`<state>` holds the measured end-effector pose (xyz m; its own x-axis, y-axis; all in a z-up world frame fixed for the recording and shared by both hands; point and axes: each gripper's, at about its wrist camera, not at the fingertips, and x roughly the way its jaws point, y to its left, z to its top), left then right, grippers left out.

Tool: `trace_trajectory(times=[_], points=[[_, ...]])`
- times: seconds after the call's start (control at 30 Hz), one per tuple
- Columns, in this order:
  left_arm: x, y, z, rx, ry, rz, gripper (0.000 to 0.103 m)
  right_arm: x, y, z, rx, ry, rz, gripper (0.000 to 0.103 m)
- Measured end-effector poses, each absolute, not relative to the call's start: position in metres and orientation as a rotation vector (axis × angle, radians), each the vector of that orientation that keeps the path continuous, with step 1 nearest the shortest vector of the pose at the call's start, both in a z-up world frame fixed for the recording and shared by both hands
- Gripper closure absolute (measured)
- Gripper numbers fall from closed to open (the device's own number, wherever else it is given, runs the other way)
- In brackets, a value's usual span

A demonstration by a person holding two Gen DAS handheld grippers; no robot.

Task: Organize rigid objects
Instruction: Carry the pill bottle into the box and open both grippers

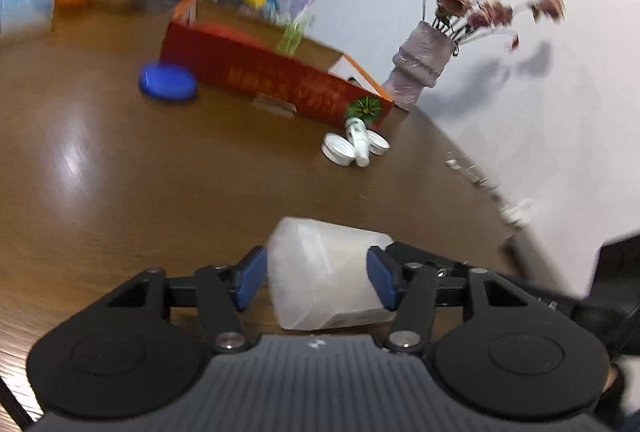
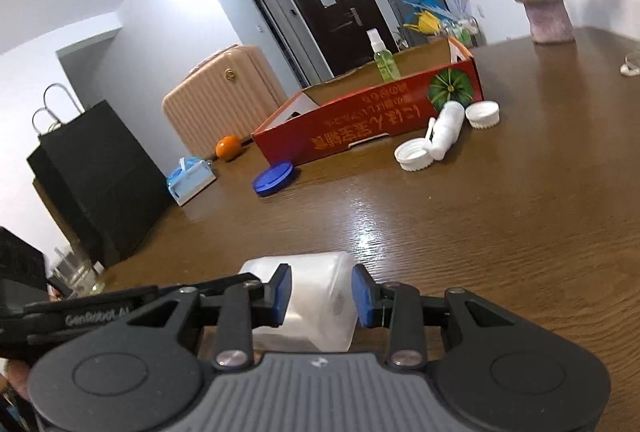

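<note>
Both grippers grip one translucent plastic jar (image 1: 324, 272) above the wooden table (image 1: 120, 192): left gripper (image 1: 316, 278) and right gripper (image 2: 320, 298) pinch it between blue pads.

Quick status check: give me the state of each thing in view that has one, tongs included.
Left tongs: shut on the translucent container.
Right tongs: shut on the same translucent container.
Red box: open-topped, on the table.
Green spray bottle: upright inside the box.
White bottle: lying on its side.
Two white caps: off, beside the bottle.
Blue lid: loose on the table.
</note>
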<state>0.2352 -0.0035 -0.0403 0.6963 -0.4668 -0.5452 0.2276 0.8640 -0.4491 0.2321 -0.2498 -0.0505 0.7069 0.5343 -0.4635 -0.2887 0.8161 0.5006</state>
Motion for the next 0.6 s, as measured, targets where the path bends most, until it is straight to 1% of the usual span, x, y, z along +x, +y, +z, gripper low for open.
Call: trace_trajectory(times=[0.03,0.1,0.17,0.23,0.27,0.3,0.37,0.5,0.6], points=[[0.241,0.001,-0.046,-0.431,0.731,-0.422,0.060,0.233,-0.251,-0.052,0.437,0.647,0.487,0.071],[0.244,0.008,-0.053,-0.531,0.757,-0.435,0.061,0.229,-0.252,-0.049,0.446,0.638,0.488,0.071],[0.237,0.005,-0.049,-0.507,0.718,-0.455,0.061,0.226,-0.252,-0.045,0.419,0.600,0.492,0.073],[0.233,0.002,-0.045,-0.476,0.675,-0.471,0.068,0.232,-0.253,-0.045,0.412,0.609,0.468,0.079],[0.238,0.001,-0.045,-0.471,0.676,-0.457,0.068,0.236,-0.254,-0.044,0.425,0.621,0.466,0.081],[0.244,0.001,-0.046,-0.485,0.699,-0.430,0.068,0.237,-0.253,-0.041,0.423,0.608,0.477,0.081],[0.250,0.003,-0.044,-0.502,0.690,-0.427,0.068,0.241,-0.249,-0.036,0.378,0.576,0.485,0.081],[0.272,-0.001,-0.040,-0.501,0.705,-0.398,0.069,0.269,-0.250,-0.036,0.412,0.603,0.469,0.081],[0.294,-0.003,-0.022,-0.472,0.658,-0.404,0.069,0.296,-0.252,-0.020,0.428,0.561,0.471,0.081]])
